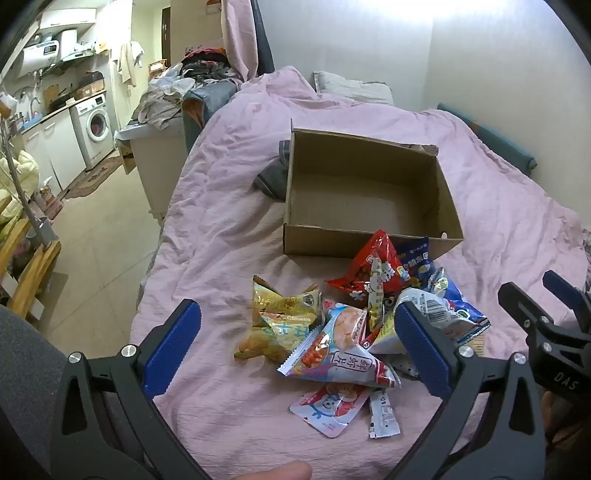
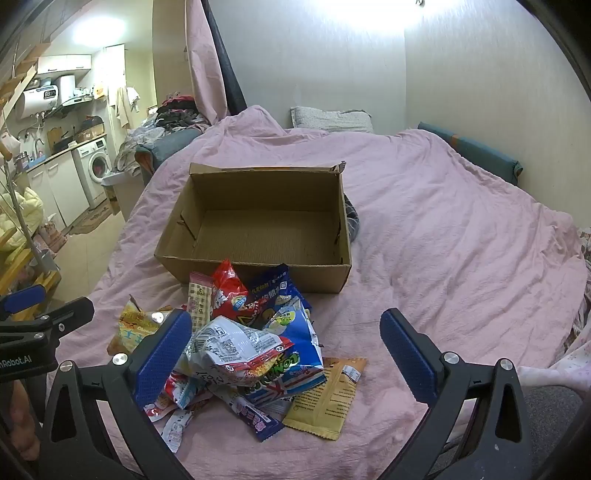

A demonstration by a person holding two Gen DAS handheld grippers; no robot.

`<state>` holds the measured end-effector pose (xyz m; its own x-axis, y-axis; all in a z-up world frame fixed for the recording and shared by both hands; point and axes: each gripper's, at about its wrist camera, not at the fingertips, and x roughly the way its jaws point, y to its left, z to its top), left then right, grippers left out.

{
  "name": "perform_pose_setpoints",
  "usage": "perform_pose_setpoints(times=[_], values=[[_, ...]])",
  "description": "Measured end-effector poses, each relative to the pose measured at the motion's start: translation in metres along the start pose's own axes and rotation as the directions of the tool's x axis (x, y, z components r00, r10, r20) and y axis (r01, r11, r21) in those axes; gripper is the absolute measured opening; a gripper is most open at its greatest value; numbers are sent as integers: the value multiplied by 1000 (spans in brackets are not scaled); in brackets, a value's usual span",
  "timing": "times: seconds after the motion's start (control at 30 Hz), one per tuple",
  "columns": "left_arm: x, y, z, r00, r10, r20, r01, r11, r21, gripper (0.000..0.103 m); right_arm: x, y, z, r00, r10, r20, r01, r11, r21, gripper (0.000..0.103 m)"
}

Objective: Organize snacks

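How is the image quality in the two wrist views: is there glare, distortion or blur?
Left wrist view: strong glare on the wall, fisheye bending at the edges, cardboard box and snack packets sharp. Right wrist view: the same wall glare, dark rounded corners, shiny reflections on the packets.

Each view is taken from a fisheye camera mounted on a hand-held tool, aimed forward and downward along the two fingers. The left wrist view is set low and near the pile of snack packets (image 1: 354,325), with the left tool (image 1: 299,343) framing it and the right tool (image 1: 554,317) seen at the right edge. The right wrist view is set similarly, slightly further right. The cardboard box (image 2: 258,273), pink bed (image 2: 443,229) and background kitchen are shared by both views.
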<state>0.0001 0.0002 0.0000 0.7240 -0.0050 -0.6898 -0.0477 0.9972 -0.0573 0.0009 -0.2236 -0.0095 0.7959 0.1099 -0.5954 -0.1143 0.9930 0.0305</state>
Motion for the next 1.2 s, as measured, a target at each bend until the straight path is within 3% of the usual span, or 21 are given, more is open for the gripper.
perform_pose_setpoints(times=[1.2], values=[[0,0,0,1000,1,0,-1,1000,1,103,-1,0,0,1000,-2,3,2,1000,0,103]])
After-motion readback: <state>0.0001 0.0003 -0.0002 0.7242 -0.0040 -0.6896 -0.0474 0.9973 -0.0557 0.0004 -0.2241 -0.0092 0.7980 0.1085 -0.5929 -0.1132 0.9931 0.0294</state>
